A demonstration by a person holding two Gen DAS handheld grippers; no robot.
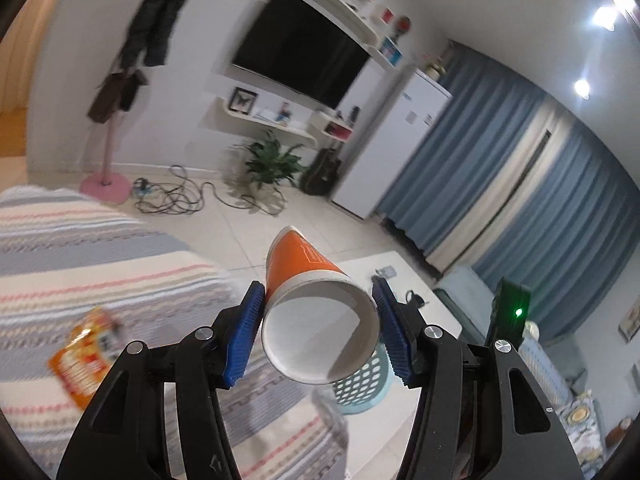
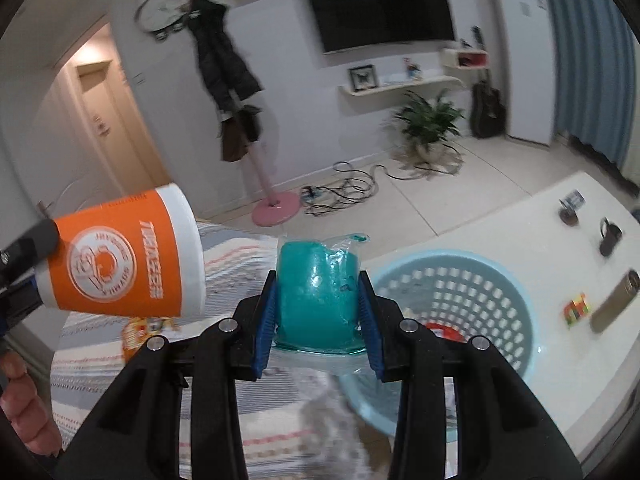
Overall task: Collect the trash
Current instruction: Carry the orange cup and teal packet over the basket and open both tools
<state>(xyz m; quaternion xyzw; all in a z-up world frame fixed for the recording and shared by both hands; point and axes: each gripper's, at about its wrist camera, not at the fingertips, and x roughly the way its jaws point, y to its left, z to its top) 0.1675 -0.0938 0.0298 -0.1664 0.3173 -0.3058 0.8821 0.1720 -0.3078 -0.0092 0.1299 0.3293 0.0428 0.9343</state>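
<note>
My left gripper (image 1: 318, 320) is shut on an orange and white paper cup (image 1: 304, 268), held on its side in the air with its open mouth toward the camera. The same cup (image 2: 124, 256) shows at the left of the right wrist view. My right gripper (image 2: 318, 312) is shut on a teal packet in clear plastic wrap (image 2: 316, 292), held above the striped blanket (image 2: 248, 252). A light blue perforated basket (image 2: 492, 280) stands on the white table just right of the packet; it also shows under the cup in the left wrist view (image 1: 360, 384). An orange snack bag (image 1: 86, 356) lies on the blanket.
The white table (image 2: 520, 216) holds a dark mug (image 2: 608, 236), a small cube (image 2: 576, 308), a metal cylinder (image 2: 612, 300) and a small jar (image 2: 570, 210). Something red lies in the basket (image 2: 442, 330). Cables (image 2: 348, 192), a pink coat stand (image 2: 276, 206) and a plant (image 2: 428, 120) are on the floor.
</note>
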